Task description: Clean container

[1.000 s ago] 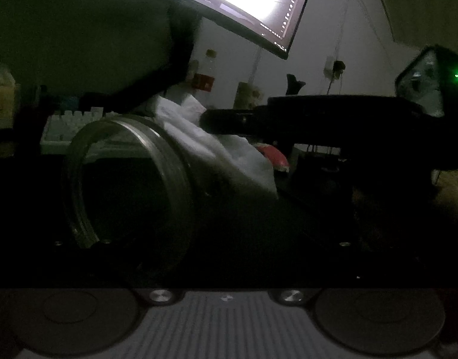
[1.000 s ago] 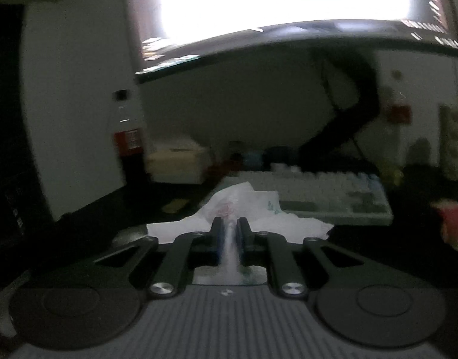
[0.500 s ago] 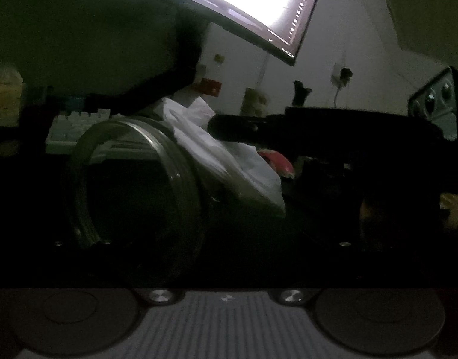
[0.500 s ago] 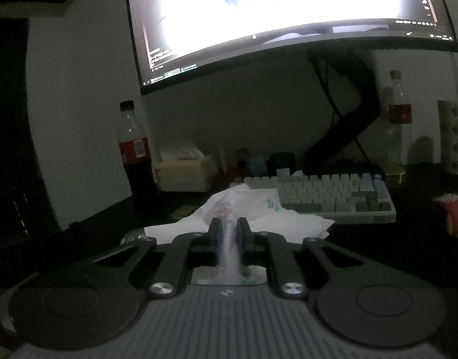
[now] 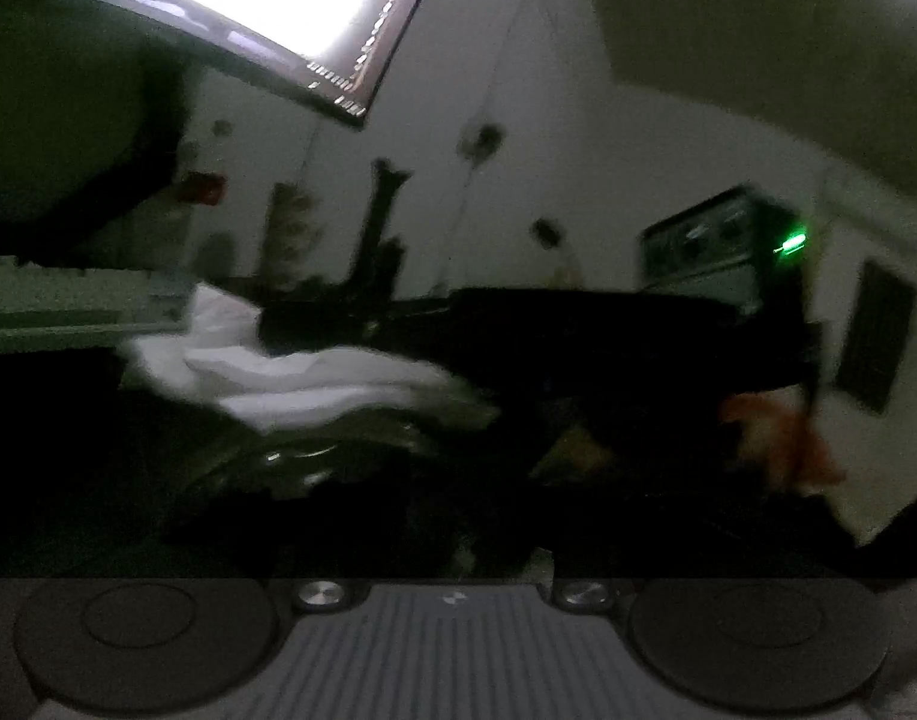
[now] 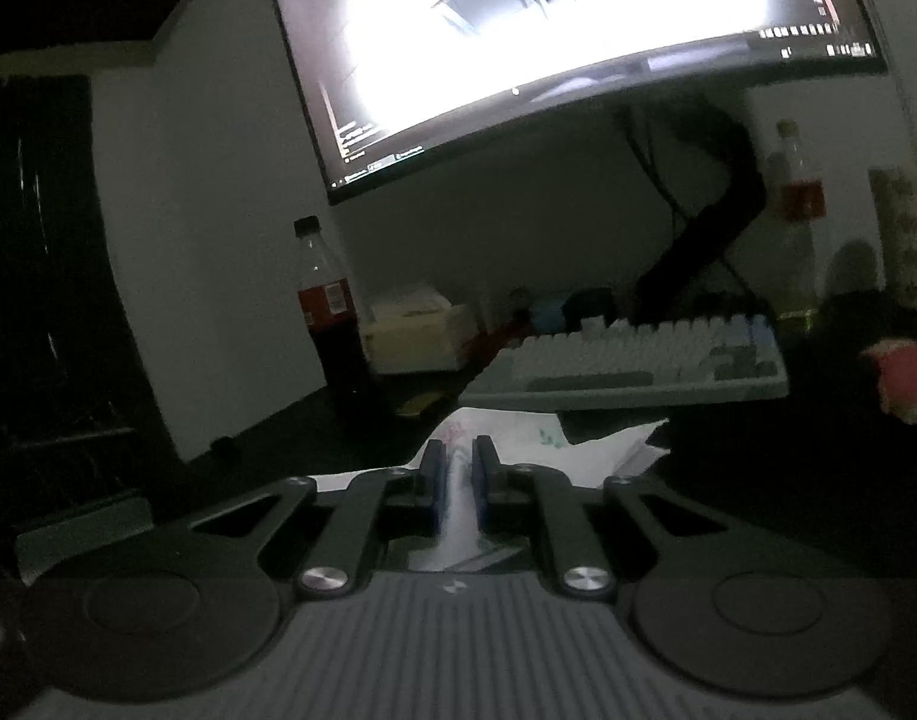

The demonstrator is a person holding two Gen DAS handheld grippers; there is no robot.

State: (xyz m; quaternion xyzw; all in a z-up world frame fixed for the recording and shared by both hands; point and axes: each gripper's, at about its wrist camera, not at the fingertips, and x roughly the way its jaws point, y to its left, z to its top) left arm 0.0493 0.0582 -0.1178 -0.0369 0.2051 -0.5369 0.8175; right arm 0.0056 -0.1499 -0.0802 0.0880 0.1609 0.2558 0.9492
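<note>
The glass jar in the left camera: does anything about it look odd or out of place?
The picture is dark and smeared. The glass jar appears tipped over rather than upright, with a white tissue bunched against it. The right tool pinches that tissue. Nothing looks spilled or broken, as far as the blur allows.

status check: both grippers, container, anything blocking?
Right gripper shut on white tissue. Left gripper too dark to read. Glass container under tissue, blurred. Keyboard just beyond, not blocking.
</note>
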